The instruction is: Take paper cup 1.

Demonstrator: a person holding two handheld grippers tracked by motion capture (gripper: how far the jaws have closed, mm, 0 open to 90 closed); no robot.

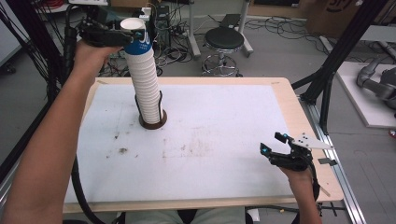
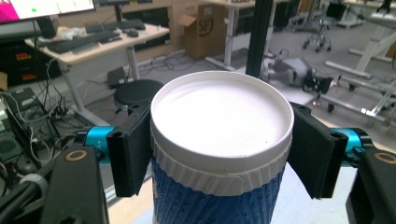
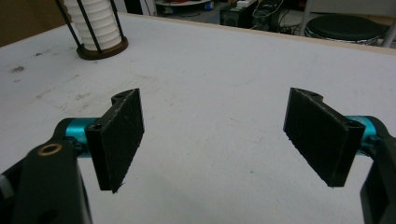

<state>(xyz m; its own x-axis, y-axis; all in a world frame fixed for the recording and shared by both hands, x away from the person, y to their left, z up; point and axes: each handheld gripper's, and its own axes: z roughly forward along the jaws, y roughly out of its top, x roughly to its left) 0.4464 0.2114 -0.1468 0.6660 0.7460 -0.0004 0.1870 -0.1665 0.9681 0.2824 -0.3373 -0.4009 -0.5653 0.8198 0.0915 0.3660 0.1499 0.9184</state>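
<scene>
**High view: left gripper taking the top cup off the stack**

High view is showing the left gripper (image 1: 125,36) reaching over the far-left part of the table (image 1: 224,186), jaws sitting either side of the top cup (image 1: 135,35) of a tall cup stack (image 1: 145,86); stack is standing in a brown ring holder (image 1: 152,122) towards the table's far-left corner; left gripper view is showing both pads (image 2: 133,149) pinching the blue cup (image 2: 219,140) just under its white rim; step in hand looks like separating the top cup; next move is probably calling for a straight lift so the stack isn't leaning or coming up too; right gripper (image 1: 278,148) is idling at the near-right edge, jaws spread wide over bare table (image 3: 210,93), holding nothing.
</scene>
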